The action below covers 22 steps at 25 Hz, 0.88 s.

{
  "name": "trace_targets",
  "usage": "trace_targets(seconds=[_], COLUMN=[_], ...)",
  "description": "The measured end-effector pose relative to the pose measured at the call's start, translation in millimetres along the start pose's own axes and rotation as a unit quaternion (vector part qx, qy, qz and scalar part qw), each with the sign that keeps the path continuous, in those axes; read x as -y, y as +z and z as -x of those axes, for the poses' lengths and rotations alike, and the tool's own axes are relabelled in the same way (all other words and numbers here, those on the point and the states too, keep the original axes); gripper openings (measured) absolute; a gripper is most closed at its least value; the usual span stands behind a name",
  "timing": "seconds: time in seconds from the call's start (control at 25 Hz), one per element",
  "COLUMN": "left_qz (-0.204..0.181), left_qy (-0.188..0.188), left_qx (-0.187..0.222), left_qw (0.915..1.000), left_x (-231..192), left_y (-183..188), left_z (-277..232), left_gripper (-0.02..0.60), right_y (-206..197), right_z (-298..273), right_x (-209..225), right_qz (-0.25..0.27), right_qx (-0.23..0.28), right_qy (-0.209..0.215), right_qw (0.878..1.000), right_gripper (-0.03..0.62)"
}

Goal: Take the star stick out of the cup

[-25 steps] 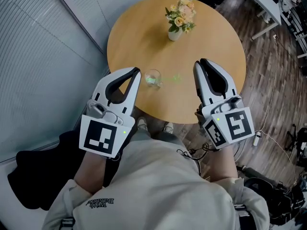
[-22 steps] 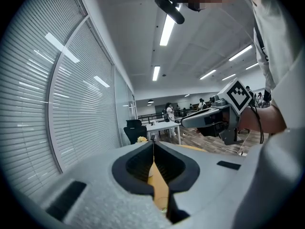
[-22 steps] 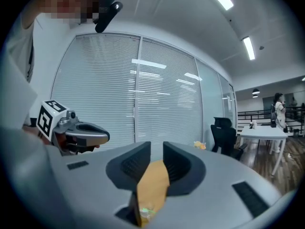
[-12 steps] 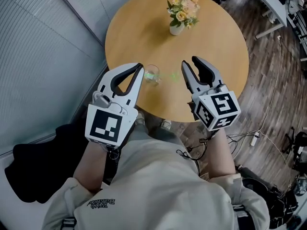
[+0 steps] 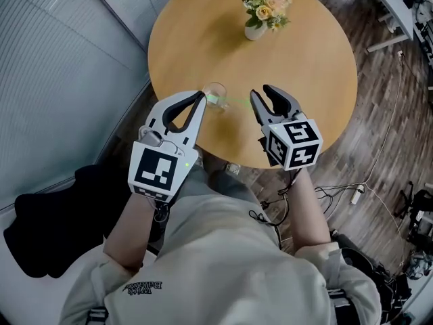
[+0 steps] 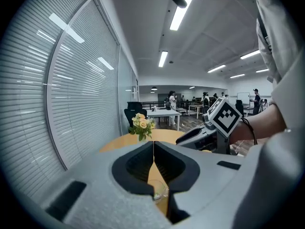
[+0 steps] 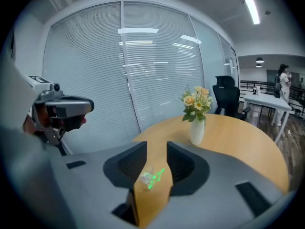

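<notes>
A small clear glass cup (image 5: 215, 91) stands near the front edge of the round wooden table (image 5: 304, 53). A green star stick (image 5: 232, 101) leans out of it to the right. My left gripper (image 5: 201, 95) is shut and empty, its tips just left of the cup. In the left gripper view the cup (image 6: 159, 191) shows low behind the left gripper (image 6: 153, 149), whose jaws meet. My right gripper (image 5: 262, 91) is open, a little right of the stick. In the right gripper view the cup and green stick (image 7: 151, 178) lie ahead of the right gripper (image 7: 156, 148), in line with the gap between its jaws.
A white vase of yellow and pink flowers (image 5: 264, 9) stands at the table's far side, also visible as the vase (image 7: 196, 128). Glass walls with blinds run along the left. Dark clothing (image 5: 47, 215) lies on the floor at left; cables (image 5: 352, 195) trail at right.
Both grippers have moved forward to the cup. The right one has swung inward to the left, closer to the stick. The left stays shut.
</notes>
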State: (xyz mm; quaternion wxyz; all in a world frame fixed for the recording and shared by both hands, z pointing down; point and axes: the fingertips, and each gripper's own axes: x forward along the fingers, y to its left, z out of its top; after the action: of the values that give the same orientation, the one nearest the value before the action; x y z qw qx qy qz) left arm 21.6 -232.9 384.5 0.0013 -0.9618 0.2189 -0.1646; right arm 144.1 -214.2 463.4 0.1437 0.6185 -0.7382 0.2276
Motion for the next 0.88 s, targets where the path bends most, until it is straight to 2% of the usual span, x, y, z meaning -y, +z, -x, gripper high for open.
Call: trace_targets(seconds=[0.24,0.4,0.44,0.48,0.56,0.88], left_qz=[0.011,0.02,0.024,0.028,0.036,0.044], left_qy=[-0.005,-0.006,-0.005,-0.004,-0.002,0.01], left_qx=[-0.046,-0.068,-0.072,-0.076,-0.08,-0.077], left_qw=[0.9989,0.9975,0.9971,0.9967,0.9962,0.996], left_x=[3,5,6,6,5,3], left_y=[-44,-68,-73,-77,-82,-86], left_z=[-10,-11,-10,-9,-7,2], left_gripper=[0.023,0.023,0.023,0.023,0.023,0.023], right_y=[-39,-58,-61,-62,-62,-57], right_z=[-22,-31,-33,-34,-36,-32], right_x=[8,5,4,3,1,-6], right_qz=[-0.016,-0.032,-0.033,-0.036,-0.044,-0.04], right_qx=[-0.044,-0.063,-0.065,-0.065,-0.059,-0.056], right_qy=[-0.001,0.014,0.017,0.02,0.028,0.04], right_qw=[0.999,0.997,0.997,0.997,0.997,0.997], right_gripper=[0.114,0.112,0.107,0.072,0.051,0.037])
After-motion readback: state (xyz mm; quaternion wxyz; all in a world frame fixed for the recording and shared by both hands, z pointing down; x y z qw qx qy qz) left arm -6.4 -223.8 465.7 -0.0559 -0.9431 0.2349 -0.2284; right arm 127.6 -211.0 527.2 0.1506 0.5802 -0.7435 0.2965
